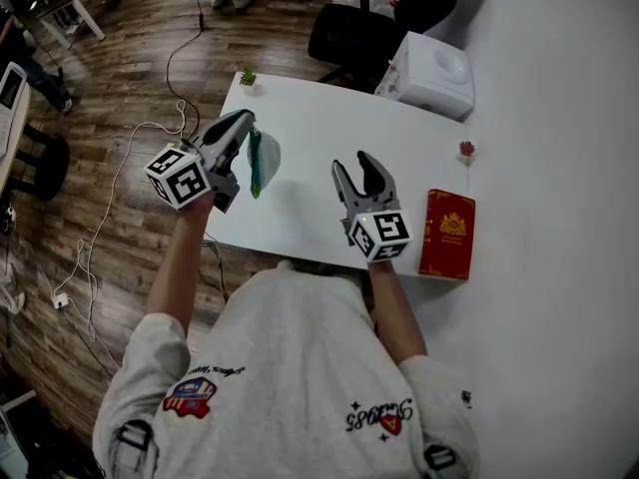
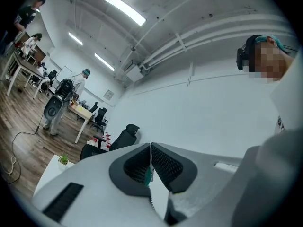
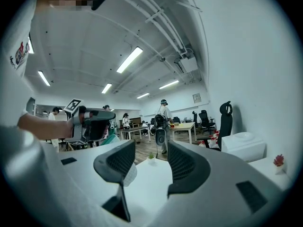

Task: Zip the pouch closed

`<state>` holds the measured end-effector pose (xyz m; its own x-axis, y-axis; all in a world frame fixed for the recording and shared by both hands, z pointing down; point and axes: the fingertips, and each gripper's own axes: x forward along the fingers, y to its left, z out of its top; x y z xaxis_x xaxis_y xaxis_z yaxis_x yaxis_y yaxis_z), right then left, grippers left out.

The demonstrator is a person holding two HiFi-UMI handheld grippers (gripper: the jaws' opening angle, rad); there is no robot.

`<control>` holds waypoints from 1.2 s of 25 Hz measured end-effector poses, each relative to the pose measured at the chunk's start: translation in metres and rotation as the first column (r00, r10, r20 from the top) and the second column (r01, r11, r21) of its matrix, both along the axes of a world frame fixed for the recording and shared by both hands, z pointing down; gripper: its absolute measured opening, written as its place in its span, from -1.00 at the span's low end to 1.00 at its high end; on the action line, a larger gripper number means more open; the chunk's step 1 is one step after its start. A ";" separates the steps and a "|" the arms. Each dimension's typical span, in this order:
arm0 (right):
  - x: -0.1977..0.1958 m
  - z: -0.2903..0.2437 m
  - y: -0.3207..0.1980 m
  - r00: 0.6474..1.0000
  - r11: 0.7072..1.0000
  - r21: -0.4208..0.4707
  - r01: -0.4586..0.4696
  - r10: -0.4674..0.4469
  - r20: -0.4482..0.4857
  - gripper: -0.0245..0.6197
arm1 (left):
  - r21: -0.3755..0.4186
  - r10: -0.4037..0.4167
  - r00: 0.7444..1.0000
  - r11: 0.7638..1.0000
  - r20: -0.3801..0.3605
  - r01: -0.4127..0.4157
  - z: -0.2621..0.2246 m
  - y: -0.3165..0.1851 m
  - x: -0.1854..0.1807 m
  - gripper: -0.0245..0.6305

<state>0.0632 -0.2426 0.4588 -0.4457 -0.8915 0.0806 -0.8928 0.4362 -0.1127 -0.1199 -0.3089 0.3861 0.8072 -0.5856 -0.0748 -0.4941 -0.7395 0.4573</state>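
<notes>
Clamps the left gripper (image 1: 247,120) shut on the teal-edged translucent pouch (image 1: 262,163), which hangs over the left part of the white worktop (image 1: 300,118), and holds the right gripper (image 1: 354,168) empty, jaws apart, over the middle, with a red booklet (image 1: 446,234) lying to its right.
</notes>
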 end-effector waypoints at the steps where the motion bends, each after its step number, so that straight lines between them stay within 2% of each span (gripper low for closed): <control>1: -0.001 -0.002 0.001 1.000 1.000 0.004 0.003 -0.003 0.000 -0.30 | 0.001 0.000 1.000 1.000 -0.002 0.000 0.000 0.002 0.000 -0.90; 9: -0.016 -0.014 0.002 0.999 0.999 0.031 0.043 -0.043 -0.006 -0.30 | 0.007 0.006 1.000 1.000 -0.003 -0.006 -0.004 0.016 0.000 -0.90; 17: -0.061 -0.019 -0.002 0.988 0.989 0.046 0.143 -0.140 -0.058 -0.31 | 0.000 0.007 1.000 1.000 0.004 -0.007 0.000 0.024 -0.011 -0.90; 20: -0.086 -0.026 -0.004 0.974 0.976 0.049 0.214 -0.210 -0.083 -0.34 | 0.002 0.023 1.000 1.000 0.018 -0.023 -0.001 0.028 -0.013 -0.90; 25: -0.136 -0.031 0.002 0.927 0.937 0.053 0.346 -0.333 -0.171 -0.41 | 0.002 0.023 0.999 1.000 0.035 -0.023 0.003 0.034 -0.016 -0.90; 30: -0.169 -0.036 0.002 0.906 0.916 0.048 0.399 -0.385 -0.176 -0.46 | -0.009 0.015 0.999 1.000 0.033 -0.015 0.003 0.037 -0.021 -0.90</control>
<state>-0.1061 -0.2406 0.4226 -0.7477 -0.6541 0.1146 -0.6511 0.7560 0.0671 -0.1406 -0.2714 0.3895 0.8179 -0.5738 -0.0433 -0.4977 -0.7431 0.4473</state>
